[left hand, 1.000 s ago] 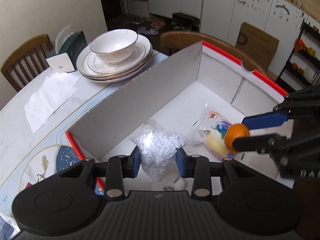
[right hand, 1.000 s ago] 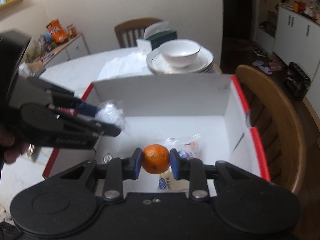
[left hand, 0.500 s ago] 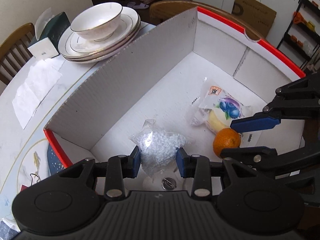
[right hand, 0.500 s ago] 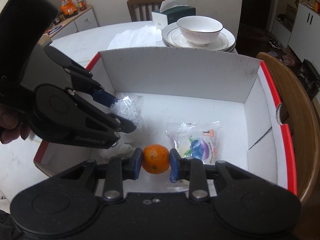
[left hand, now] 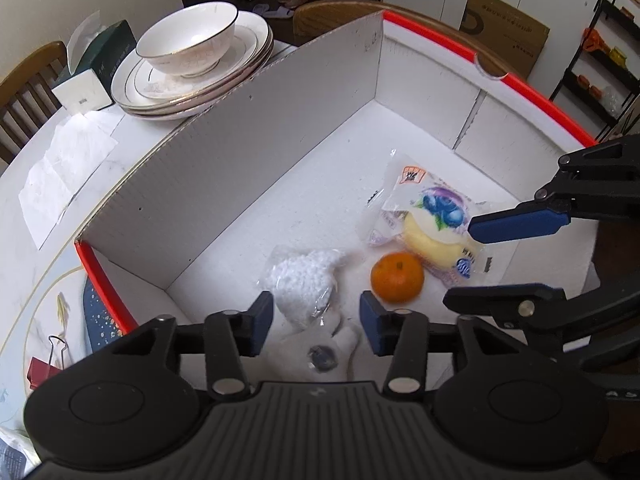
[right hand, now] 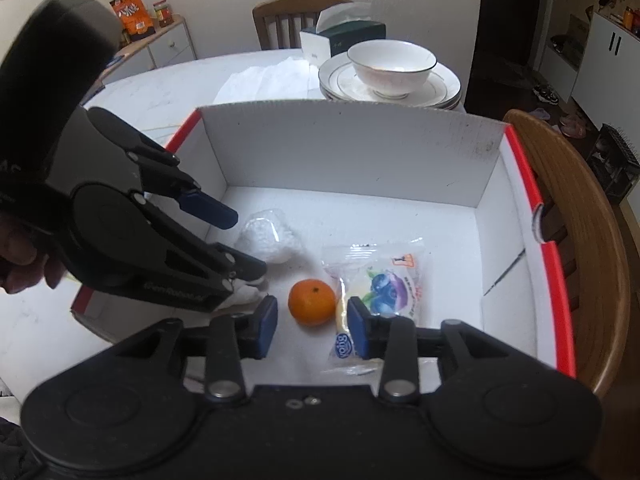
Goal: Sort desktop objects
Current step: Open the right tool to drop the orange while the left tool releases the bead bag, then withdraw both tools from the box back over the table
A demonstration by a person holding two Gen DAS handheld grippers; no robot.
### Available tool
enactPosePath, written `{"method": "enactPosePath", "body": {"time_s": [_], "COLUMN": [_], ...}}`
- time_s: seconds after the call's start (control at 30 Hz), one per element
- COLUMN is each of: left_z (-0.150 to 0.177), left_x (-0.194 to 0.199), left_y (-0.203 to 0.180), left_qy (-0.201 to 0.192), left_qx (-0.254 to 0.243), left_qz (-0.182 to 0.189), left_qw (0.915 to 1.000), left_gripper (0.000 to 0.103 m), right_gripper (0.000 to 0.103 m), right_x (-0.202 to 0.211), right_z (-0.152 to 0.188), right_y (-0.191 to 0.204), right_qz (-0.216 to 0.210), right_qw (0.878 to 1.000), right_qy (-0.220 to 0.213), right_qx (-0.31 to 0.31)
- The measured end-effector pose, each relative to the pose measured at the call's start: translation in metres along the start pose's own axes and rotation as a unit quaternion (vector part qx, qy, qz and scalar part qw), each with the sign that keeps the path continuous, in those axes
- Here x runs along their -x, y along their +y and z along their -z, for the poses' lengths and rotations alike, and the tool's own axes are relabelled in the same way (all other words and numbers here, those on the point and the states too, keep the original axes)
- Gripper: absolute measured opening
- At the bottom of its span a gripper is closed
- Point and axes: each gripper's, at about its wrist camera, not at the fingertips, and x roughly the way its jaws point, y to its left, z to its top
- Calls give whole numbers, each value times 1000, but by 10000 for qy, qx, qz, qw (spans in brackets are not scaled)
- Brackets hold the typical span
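Nearest, both tools hang over the box's front edge with jaws opening: the left gripper [left hand: 316, 322] has its pads clear of the bag of white pellets [left hand: 302, 280], the right gripper [right hand: 312, 326] clear of the orange [right hand: 312, 296]. Both things lie free on the cardboard box [right hand: 360, 148] floor, seemingly just released there for sorting, with the snack packet [right hand: 380, 280] just beside the orange. Beyond the far wall stand the stacked plates [right hand: 444, 90] with a bowl [right hand: 390, 66].

The right gripper [right hand: 312, 322] hangs over the white box [right hand: 352, 152], jaws opening — the orange [right hand: 312, 302] lies free on the floor between its pads. Just right sits a snack packet [right hand: 380, 284]; left, a clear bag of white bits [right hand: 266, 236] under the left gripper [right hand: 236, 240], also opening
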Motion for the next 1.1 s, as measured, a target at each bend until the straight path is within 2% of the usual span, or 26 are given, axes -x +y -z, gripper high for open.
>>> {"method": "enactPosePath", "body": {"time_s": [0.1,0.17,0.23,0.33,0.43,0.6,0.67,0.87,0.97,1.1], "left_z": [3,4,7,11,16,37,49,95,127,169], "left_x": [7,12,19,31,50,91,106,131,138,146], "left_y": [-2,-1,0,2,5,25,35,65,86,126], "left_qy": [-153,-263,-384,-573,-795,-1261,-1445,-1745,-1844,-1949], "left_qx": [29,59,101,161,118,174,266,572,932,1644], "left_qz": [28,42,35,38,-18,-30,-8,139,167,77], "left_qw": [9999,9996,9992,9982,9968,9919,9891,9829,9783,9669], "left_gripper": [61,61,63,64,64,73,76,82,82,86], "right_gripper": [42,46,59,62,69,78,85,92,96,96], "right_x": [9,14,21,30,37,47,51,53,55,52], "right_z": [2,4,5,7,7,4,4,0,-1,-2], "right_y": [0,-1,-2,-1,0,7,11,28,42,62], "right_qz": [-30,-47,-72,-111,-74,-74,-69,50,97,239], "right_qw": [9999,9998,9995,9986,9979,9969,9964,9950,9935,9917], "right_qy": [-126,-206,-320,-510,-649,-783,-839,-965,-1091,-1184], "right_qx": [25,27,9,14,-2,-44,-105,-256,-318,-434]}}
